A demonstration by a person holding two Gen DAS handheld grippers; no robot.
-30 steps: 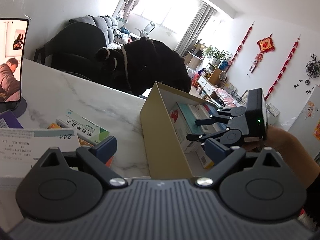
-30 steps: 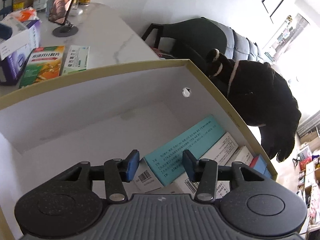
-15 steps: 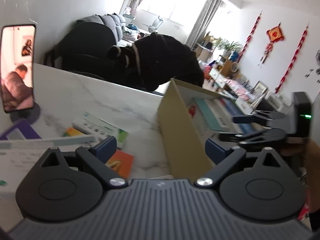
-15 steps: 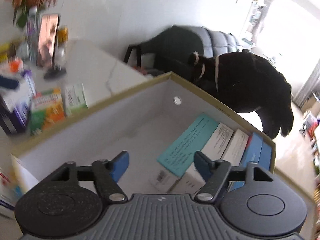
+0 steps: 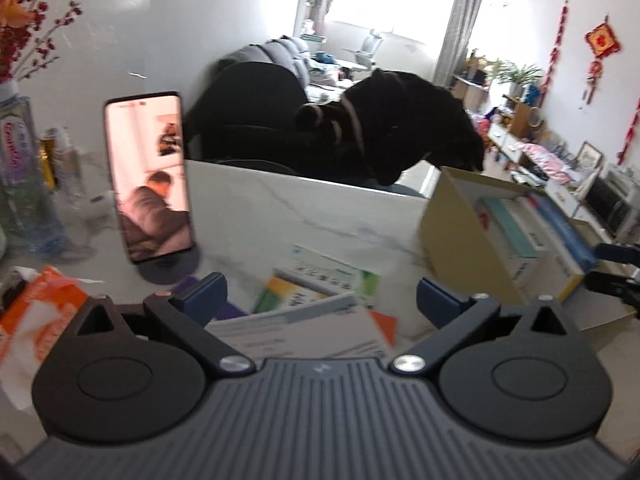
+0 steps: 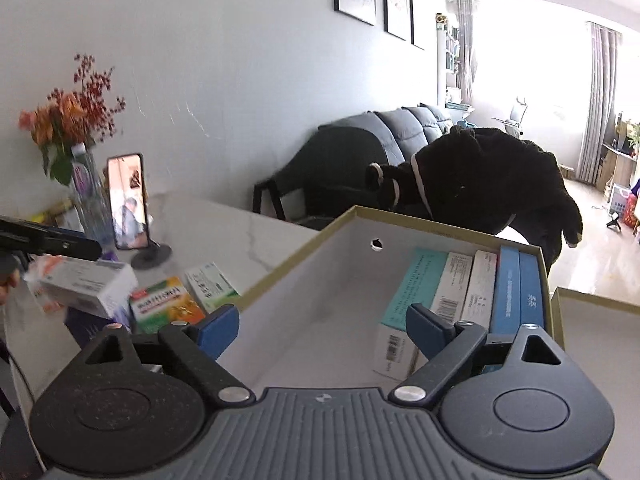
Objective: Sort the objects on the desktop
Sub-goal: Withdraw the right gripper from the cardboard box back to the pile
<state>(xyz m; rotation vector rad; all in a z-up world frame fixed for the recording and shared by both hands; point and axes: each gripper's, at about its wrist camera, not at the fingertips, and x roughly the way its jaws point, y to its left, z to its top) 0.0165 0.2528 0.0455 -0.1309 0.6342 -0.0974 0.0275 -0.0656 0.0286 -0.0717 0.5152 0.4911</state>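
Five flat boxes stand on edge in a row along the right-hand wall of the open cardboard box: a teal box, two white boxes and two blue boxes (the blue pair nearest the corner). The rest of the box's pale floor is bare, and a small round hole pierces its far wall. The box sits on the marble table.

The right gripper hovers over the box's near edge, its jaws opening, nothing between them.

The left gripper has its jaws opening too. A white medicine box lies below and between its blue pads, though blur keeps me from telling whether they touch it; in the right wrist view that white medicine box appears under the dark finger at the left edge. Beside it on the table lie an orange-and-green box and a green-and-white box. A phone stands on a stand behind them, near a vase of flowers.
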